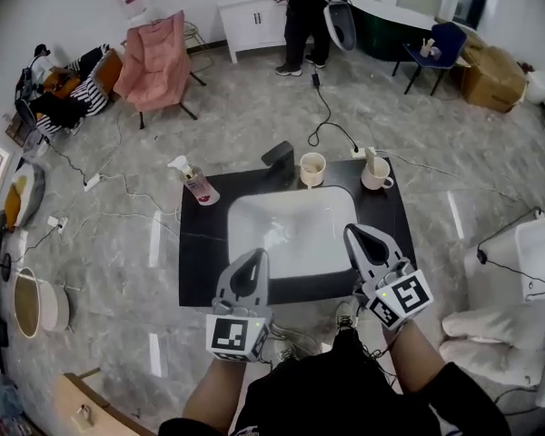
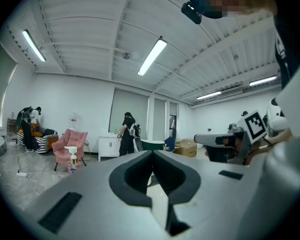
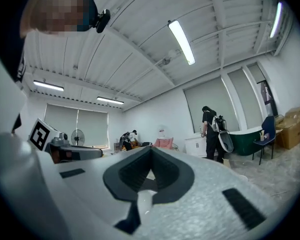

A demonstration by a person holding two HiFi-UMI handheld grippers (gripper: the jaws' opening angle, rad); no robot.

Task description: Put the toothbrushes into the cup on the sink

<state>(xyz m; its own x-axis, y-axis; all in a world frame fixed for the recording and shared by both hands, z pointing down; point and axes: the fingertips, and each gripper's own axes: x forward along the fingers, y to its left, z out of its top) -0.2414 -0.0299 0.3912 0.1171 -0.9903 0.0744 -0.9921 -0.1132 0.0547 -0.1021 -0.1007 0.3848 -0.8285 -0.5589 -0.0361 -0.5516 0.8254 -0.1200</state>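
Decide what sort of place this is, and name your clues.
Probably a studio room staged as a bathroom: a freestanding sink counter mid-floor, a green bathtub beyond it, loose cables and cardboard boxes around.

We see our left gripper (image 2: 152, 153) with jaws together and empty, a soap bottle (image 2: 71, 159) far left, the right gripper (image 2: 198, 140) beside it.

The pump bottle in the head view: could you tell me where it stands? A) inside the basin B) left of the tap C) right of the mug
B: the pump bottle stands at the back left of the counter, left of the tap.
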